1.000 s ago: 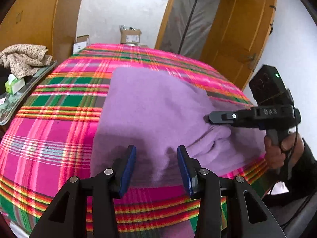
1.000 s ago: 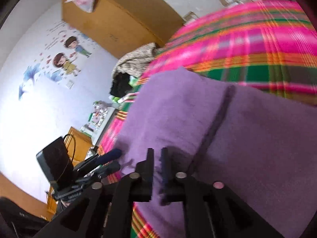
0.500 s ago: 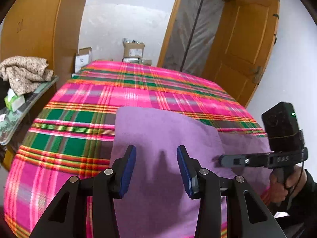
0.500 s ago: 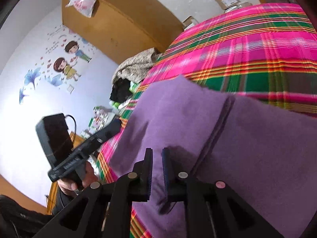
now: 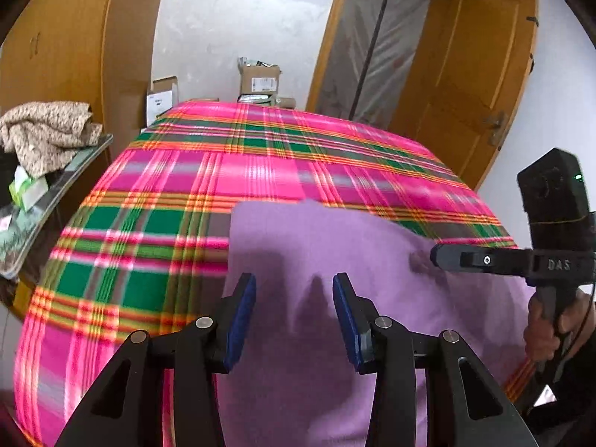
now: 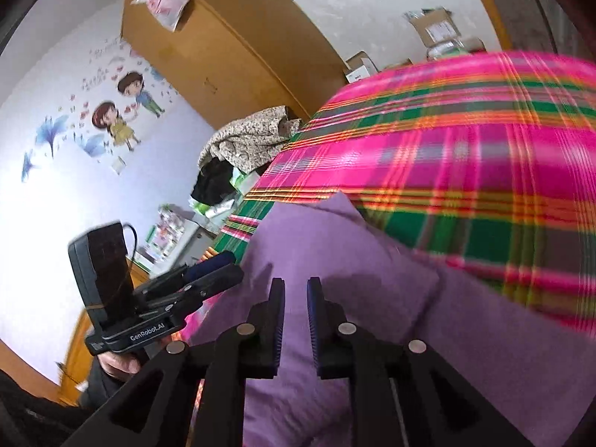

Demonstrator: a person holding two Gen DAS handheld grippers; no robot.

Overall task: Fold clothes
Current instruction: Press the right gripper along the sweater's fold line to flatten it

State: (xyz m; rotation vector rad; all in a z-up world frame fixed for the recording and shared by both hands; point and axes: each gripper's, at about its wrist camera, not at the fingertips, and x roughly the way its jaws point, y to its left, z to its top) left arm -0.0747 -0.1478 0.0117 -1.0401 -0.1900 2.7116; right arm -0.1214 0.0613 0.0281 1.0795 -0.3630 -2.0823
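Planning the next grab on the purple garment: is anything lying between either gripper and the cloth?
Nothing visible. The purple garment lies flat on the plaid bedspread, bare cloth directly below the left gripper and the right gripper, whose jaws are opening with nothing between them.

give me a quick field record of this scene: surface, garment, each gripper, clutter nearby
surface: bed with pink and green plaid cover
garment: purple fleece garment, lying on the near part of the cover, one layer folded over another
left gripper: open, nothing between the pads, above the garment
right gripper: jaws opening, narrow gap, no cloth visibly pinched
clutter: floral cloth pile on a side table; cardboard boxes past the bed's far end
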